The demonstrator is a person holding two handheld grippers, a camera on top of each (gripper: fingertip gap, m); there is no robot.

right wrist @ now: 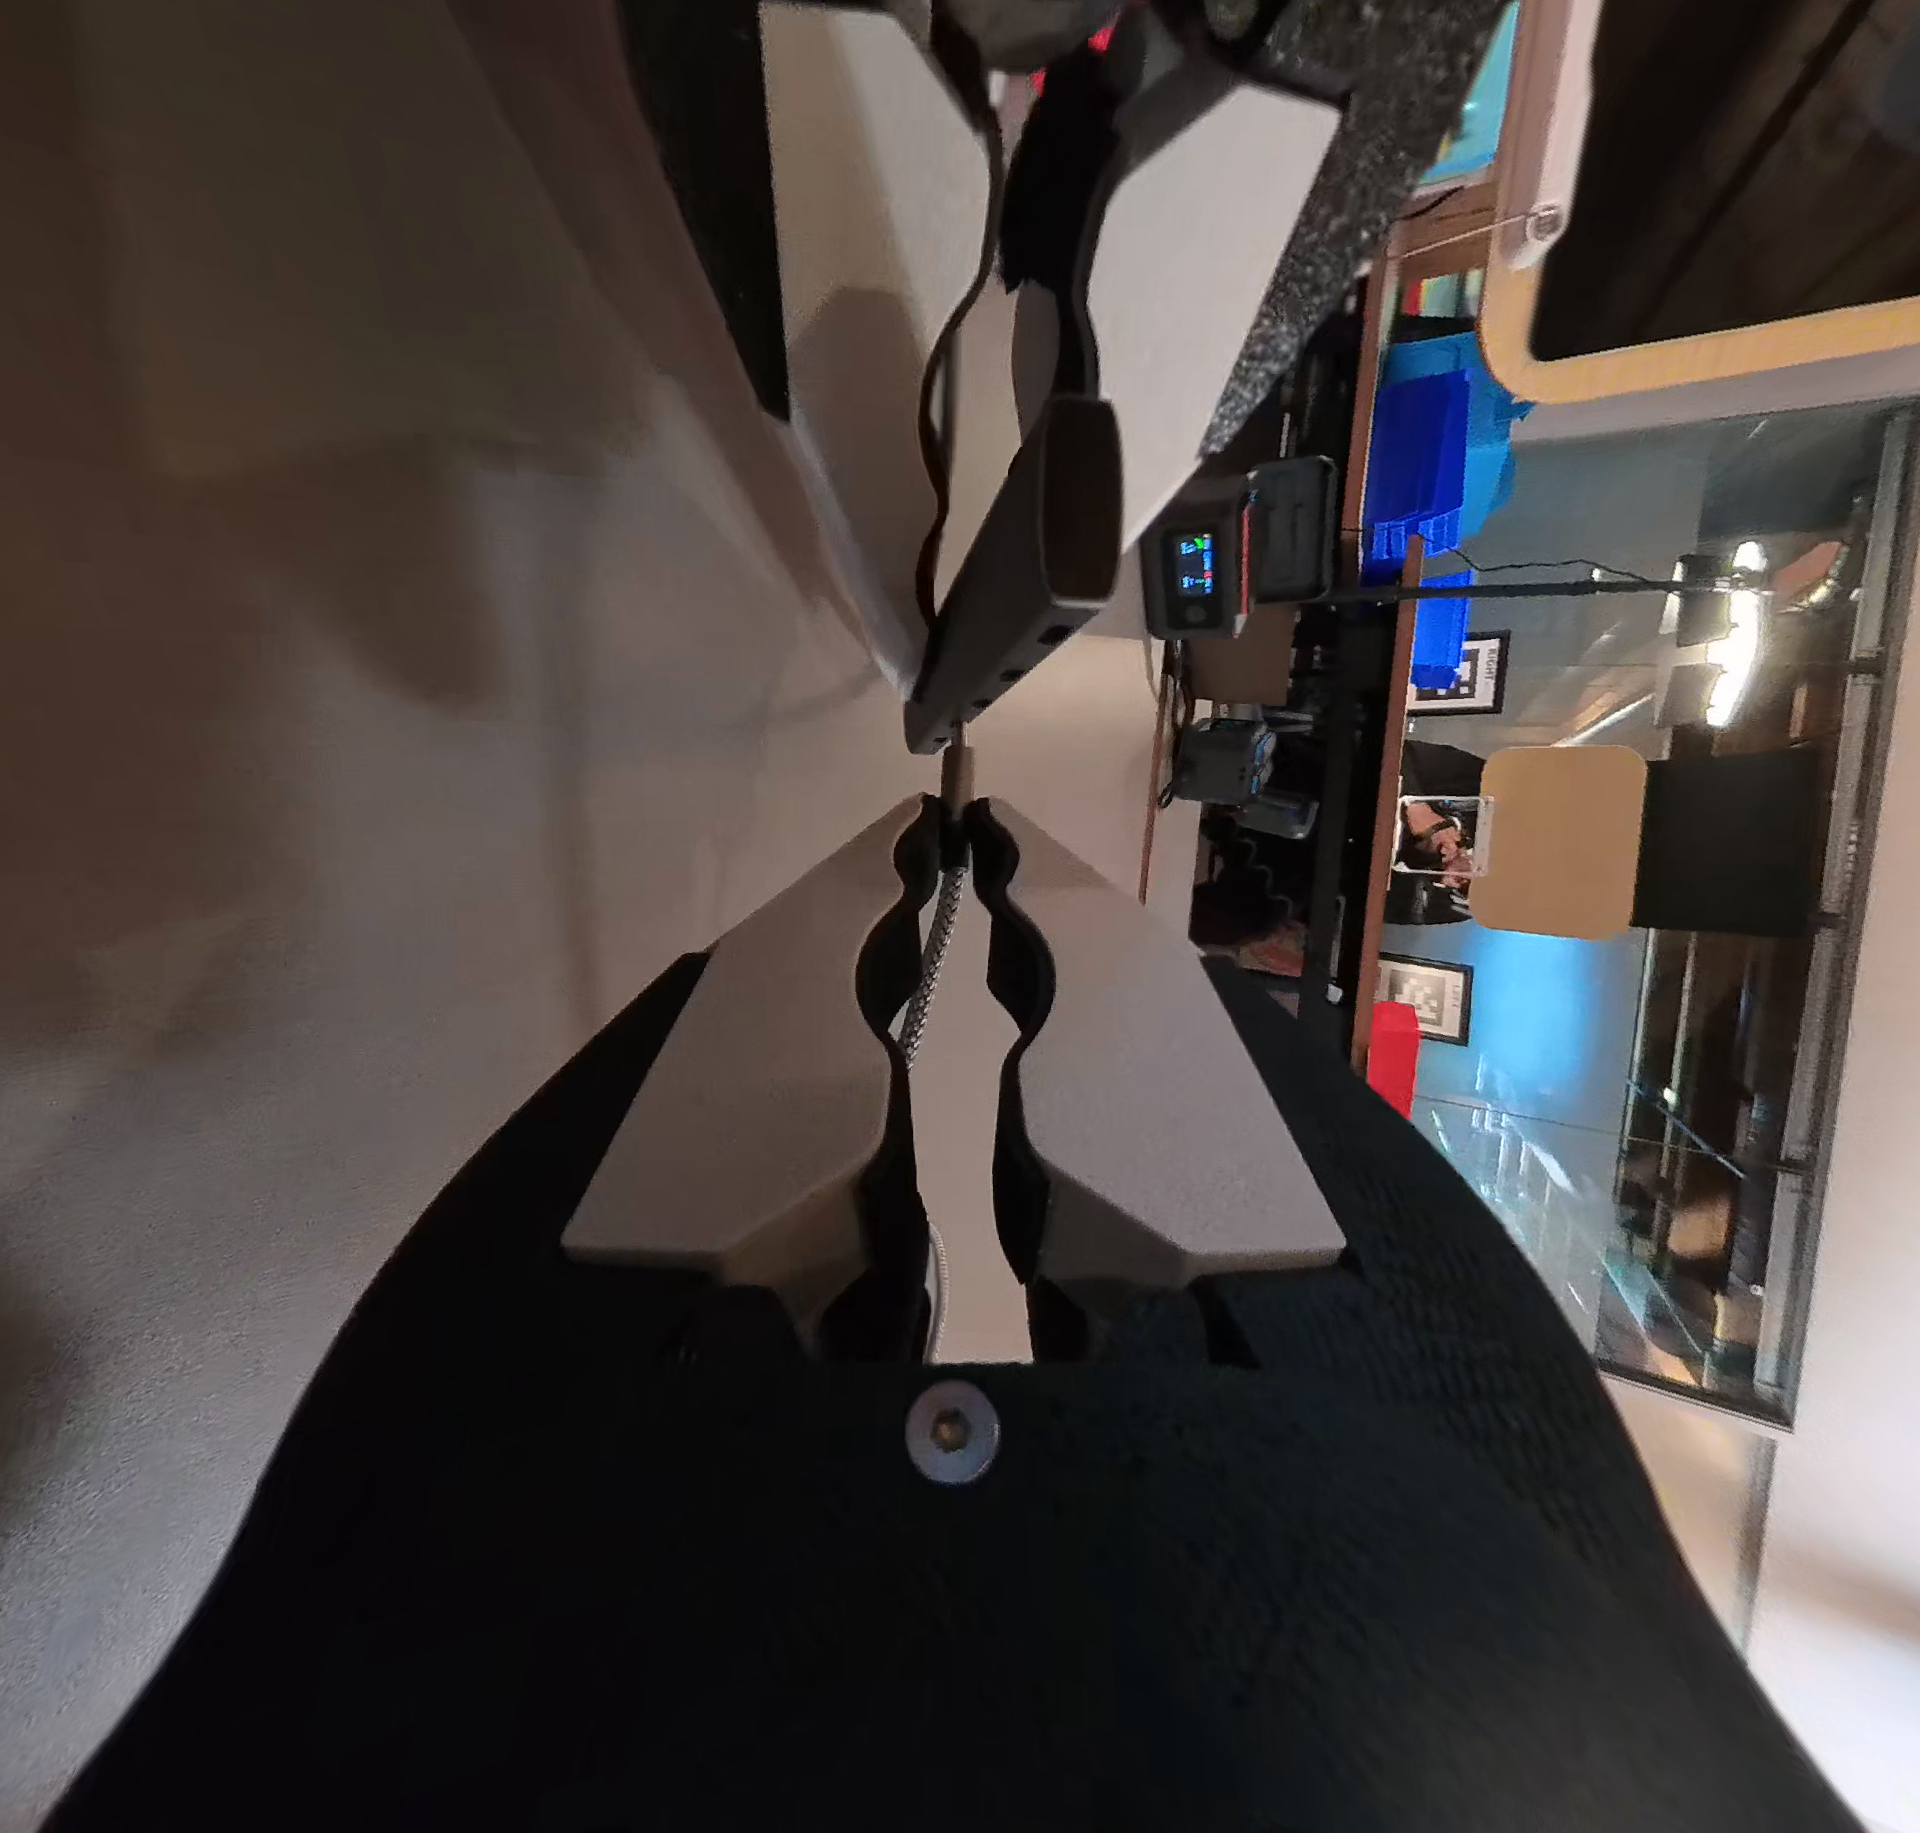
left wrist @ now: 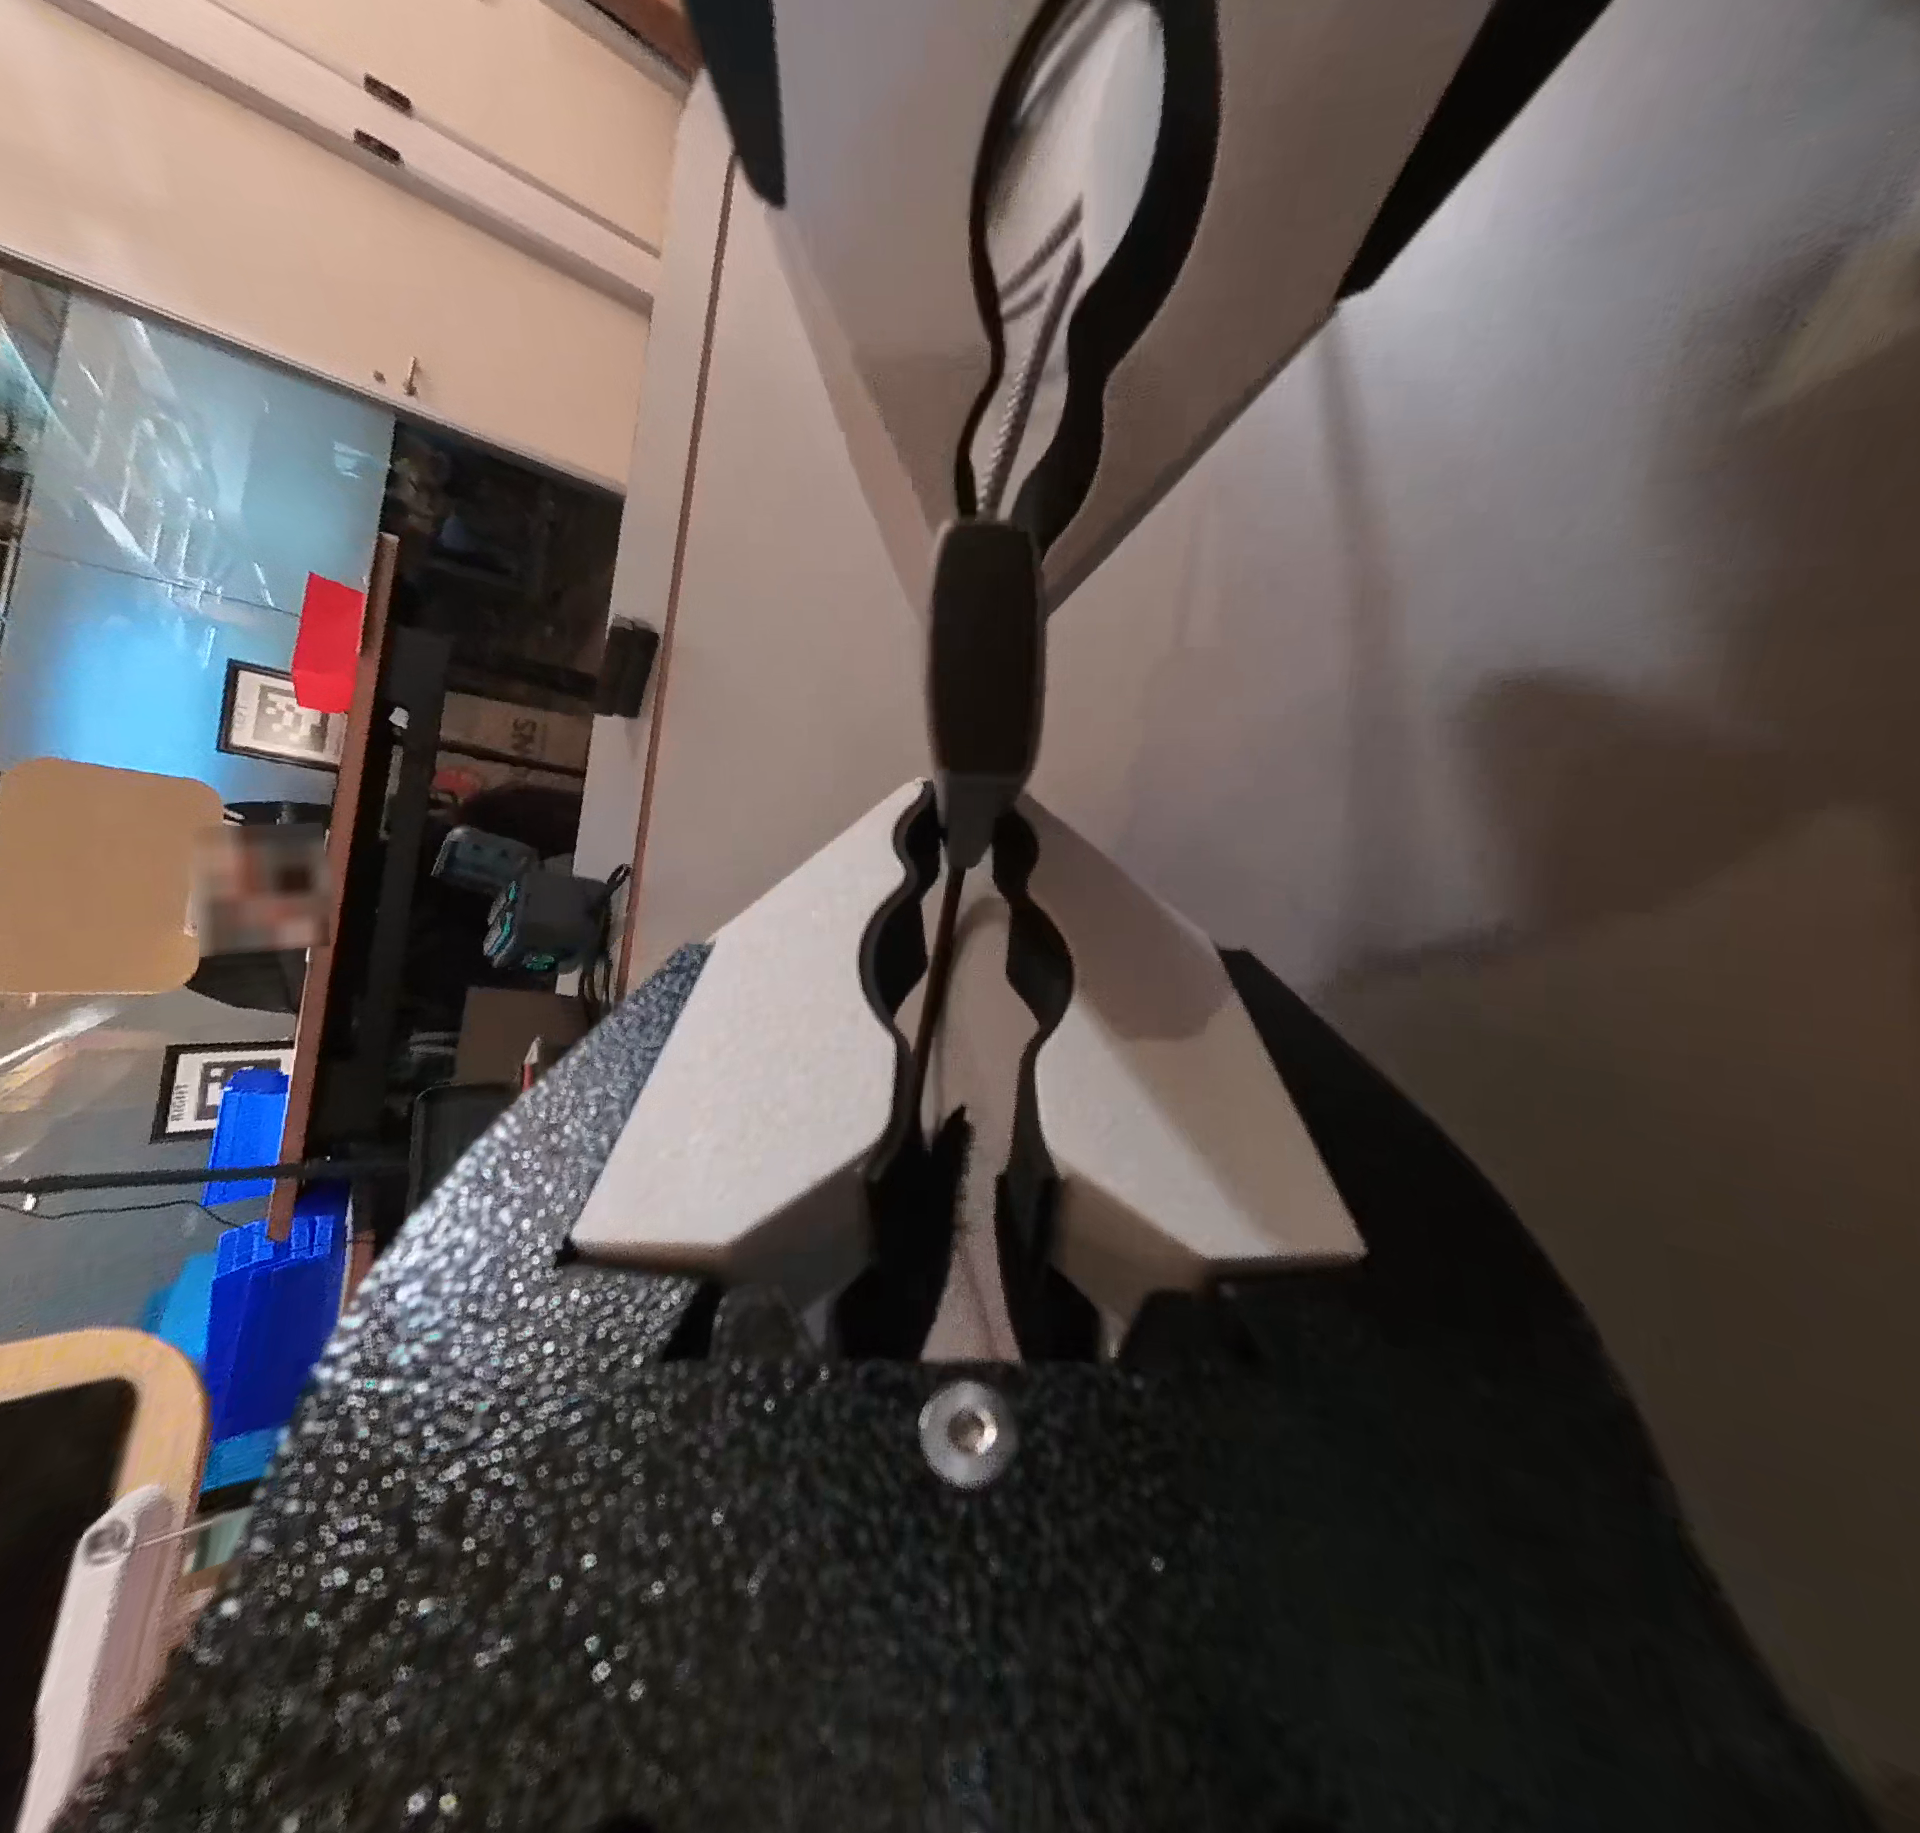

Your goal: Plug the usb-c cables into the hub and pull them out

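Observation:
In the left wrist view my left gripper (left wrist: 971, 819) is shut on one end of the grey hub (left wrist: 985, 661), seen edge-on, and the hub's thin dark lead (left wrist: 935, 962) runs back between the fingers. In the right wrist view my right gripper (right wrist: 951, 815) is shut on the plug of a braided usb-c cable (right wrist: 930, 962). The plug's metal tip (right wrist: 956, 763) meets a port on the side of the hub (right wrist: 1023, 588), with some metal still showing. The right gripper also shows at the top of the left wrist view (left wrist: 997, 495), with the braided cable (left wrist: 1039, 349).
A white surface (right wrist: 312, 536) lies behind both grippers. Off to the side are blue bins (left wrist: 260, 1295), a red block (left wrist: 327, 640), a small device with a lit screen (right wrist: 1195, 578), framed square markers (left wrist: 281, 713) and a wood-framed panel (right wrist: 1662, 349). Both grippers' tips are close together, under 4 cm apart.

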